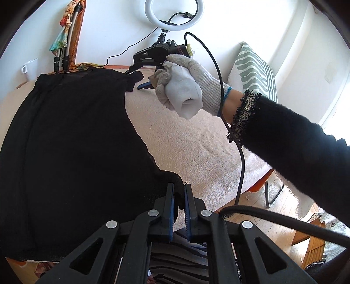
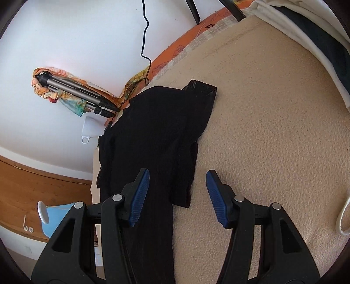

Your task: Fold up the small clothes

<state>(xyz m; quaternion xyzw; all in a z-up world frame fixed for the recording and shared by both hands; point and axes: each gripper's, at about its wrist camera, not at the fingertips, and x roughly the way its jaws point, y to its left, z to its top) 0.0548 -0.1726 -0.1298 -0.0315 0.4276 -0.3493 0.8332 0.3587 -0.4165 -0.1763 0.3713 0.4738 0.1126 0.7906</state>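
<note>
The left gripper (image 1: 179, 192), a black two-finger tool with blue ribbed pads, had its jaws drawn close together and pinched a corner of the thin black knit garment (image 1: 72, 153) between them. From that pinched corner the garment spread away to the left and forward, lying over the pale beige fleecy blanket (image 1: 186, 139) that covered the work surface, and its far edge reached nearly to the orange patterned cloth (image 1: 113, 66) along the wall.

Further ahead in the left wrist view, the right hand (image 1: 186, 87), in a grey knitted work glove with a fuzzy black sleeve behind it, gripped the handle of the right gripper (image 2: 177, 192), whose body pointed toward the garment's far corner. A black cable (image 1: 238, 135) looped from that tool back past the sleeve.

In the right wrist view the right gripper's blue pads stood wide apart and held nothing. The left pad (image 2: 140, 196) hung over the black garment (image 2: 157, 135), the right pad over bare blanket (image 2: 273, 131), and the garment's edge ran between them. Whether the pads touched the fabric could not be told.

A white ring light (image 1: 174, 14) on a small stand stood by the wall, with a white mug (image 1: 30, 68) on the left and a folded metal tripod (image 2: 76, 91) wrapped in a colourful scarf.
</note>
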